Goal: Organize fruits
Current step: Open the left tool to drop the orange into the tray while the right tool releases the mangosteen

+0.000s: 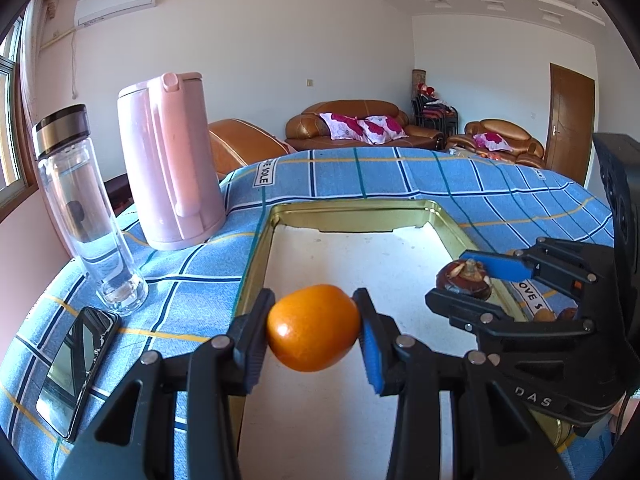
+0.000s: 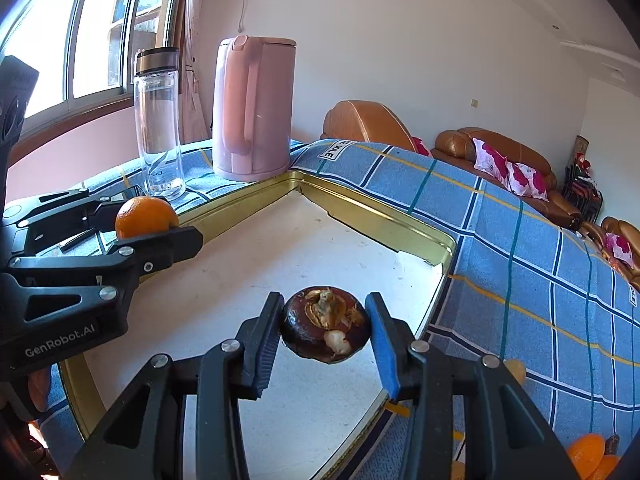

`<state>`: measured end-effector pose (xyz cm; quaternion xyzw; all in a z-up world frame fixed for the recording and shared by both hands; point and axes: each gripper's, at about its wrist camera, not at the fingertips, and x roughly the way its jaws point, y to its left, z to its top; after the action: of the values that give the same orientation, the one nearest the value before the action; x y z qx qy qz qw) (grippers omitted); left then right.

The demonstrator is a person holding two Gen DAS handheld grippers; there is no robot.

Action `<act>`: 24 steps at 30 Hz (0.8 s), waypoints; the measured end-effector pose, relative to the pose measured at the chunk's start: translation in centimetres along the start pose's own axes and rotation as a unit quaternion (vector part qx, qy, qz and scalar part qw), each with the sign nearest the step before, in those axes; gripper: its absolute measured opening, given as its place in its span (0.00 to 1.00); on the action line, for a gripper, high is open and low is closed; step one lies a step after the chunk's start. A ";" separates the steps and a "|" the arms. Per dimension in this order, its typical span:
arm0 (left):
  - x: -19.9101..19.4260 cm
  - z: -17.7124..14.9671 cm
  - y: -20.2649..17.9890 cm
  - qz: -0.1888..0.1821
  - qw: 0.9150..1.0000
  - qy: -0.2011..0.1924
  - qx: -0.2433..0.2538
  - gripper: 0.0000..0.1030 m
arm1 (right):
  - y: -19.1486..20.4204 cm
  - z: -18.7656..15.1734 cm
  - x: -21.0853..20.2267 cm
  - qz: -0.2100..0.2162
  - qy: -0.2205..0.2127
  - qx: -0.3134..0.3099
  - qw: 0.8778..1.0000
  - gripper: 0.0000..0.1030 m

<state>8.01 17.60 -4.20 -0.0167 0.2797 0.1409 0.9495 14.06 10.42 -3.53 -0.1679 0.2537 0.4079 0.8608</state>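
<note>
From the left wrist, the left tongs (image 1: 314,330) are clenched on an orange (image 1: 313,328), held above the near end of a gold-rimmed tray (image 1: 256,256) whose white floor lies bare. To the right, the right tongs (image 1: 460,276) grip a dark brown water chestnut (image 1: 464,278) over the tray's right edge. Nothing sits in the tray yet, so the sorting seems barely begun.

From the right wrist, the chestnut is pinched between the pads over the tray's near corner; more oranges (image 2: 588,454) wait on the checked blue cloth (image 2: 520,240) at lower right. The bench also carries a pink kettle (image 2: 252,108) and a glass bottle (image 2: 158,120); brown sofas (image 2: 500,152) and a window (image 2: 80,32) stand behind.
</note>
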 end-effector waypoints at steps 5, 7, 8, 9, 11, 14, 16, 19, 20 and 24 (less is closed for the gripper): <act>0.1 0.2 0.0 0.000 1.000 -0.001 0.003 0.41 | 0.2 0.1 0.4 -0.002 0.007 -0.004 1.000 0.43; 0.2 0.2 0.0 0.001 1.000 0.001 0.005 0.41 | 0.1 0.2 0.6 -0.002 0.010 -0.002 1.000 0.43; 0.2 0.2 0.1 0.002 1.000 0.000 0.003 0.41 | 0.0 0.2 0.6 -0.001 0.010 -0.002 1.000 0.43; 0.0 0.2 0.3 0.004 1.000 -0.004 -0.003 0.41 | 0.0 0.1 0.7 0.000 0.012 -0.001 1.000 0.43; -0.3 0.2 0.4 0.004 1.000 -0.007 -0.006 0.44 | 0.1 0.1 0.8 0.002 0.014 -0.002 1.000 0.45; -0.7 0.0 0.2 0.006 1.000 -0.016 -0.006 0.48 | 0.3 0.1 0.2 -0.002 0.000 -0.007 1.000 0.63; -1.2 -0.1 0.3 0.008 1.000 -0.022 -0.010 0.57 | 0.2 -0.1 -0.7 -0.012 -0.016 -0.004 1.000 0.65; -2.1 -0.3 0.3 0.012 0.999 -0.040 -0.019 0.69 | -0.4 -0.6 -1.9 -0.021 -0.027 0.010 0.999 0.65; -2.4 -0.4 0.2 0.010 0.999 -0.044 -0.023 0.71 | -0.7 -0.8 -2.2 -0.025 -0.030 0.014 0.999 0.65; -3.1 -0.4 -1.1 -0.010 0.998 -0.055 -0.027 0.73 | -1.2 -1.3 -4.1 -0.036 -0.046 0.024 0.998 0.66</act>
<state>5.58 15.70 -2.96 -0.0376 0.2234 0.1397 0.9639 12.40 6.50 -2.17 -0.1373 0.2174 0.3779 0.8894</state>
